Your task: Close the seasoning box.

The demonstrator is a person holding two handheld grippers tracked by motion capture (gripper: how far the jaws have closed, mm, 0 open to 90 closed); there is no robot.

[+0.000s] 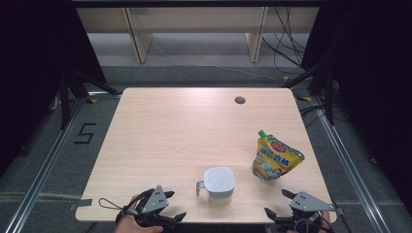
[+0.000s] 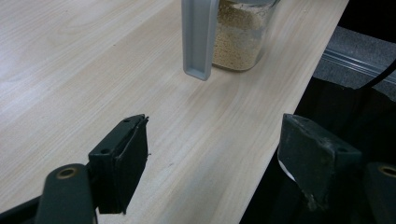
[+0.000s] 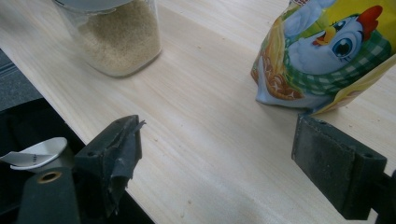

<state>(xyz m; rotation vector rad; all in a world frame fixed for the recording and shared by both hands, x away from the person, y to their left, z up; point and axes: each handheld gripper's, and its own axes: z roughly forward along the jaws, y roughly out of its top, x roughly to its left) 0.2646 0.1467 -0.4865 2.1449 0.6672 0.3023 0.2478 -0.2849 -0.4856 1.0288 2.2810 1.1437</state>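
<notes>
A clear jar (image 1: 218, 184) with a white lid and a grey handle stands near the table's front edge; it holds pale grains (image 2: 236, 39) (image 3: 119, 39). To its right stands a yellow spouted pouch (image 1: 274, 158) with a green cap and a cartoon chicken (image 3: 327, 51). My left gripper (image 1: 171, 206) sits at the front edge, left of the jar, open and empty (image 2: 212, 156). My right gripper (image 1: 277, 203) is at the front right edge, below the pouch, open and empty (image 3: 233, 161).
The light wood table (image 1: 184, 131) has a round cable hole (image 1: 239, 100) at the back right. Metal rails and dark floor flank it, with cables (image 1: 286, 43) at the back right and wooden furniture legs (image 1: 138, 36) behind.
</notes>
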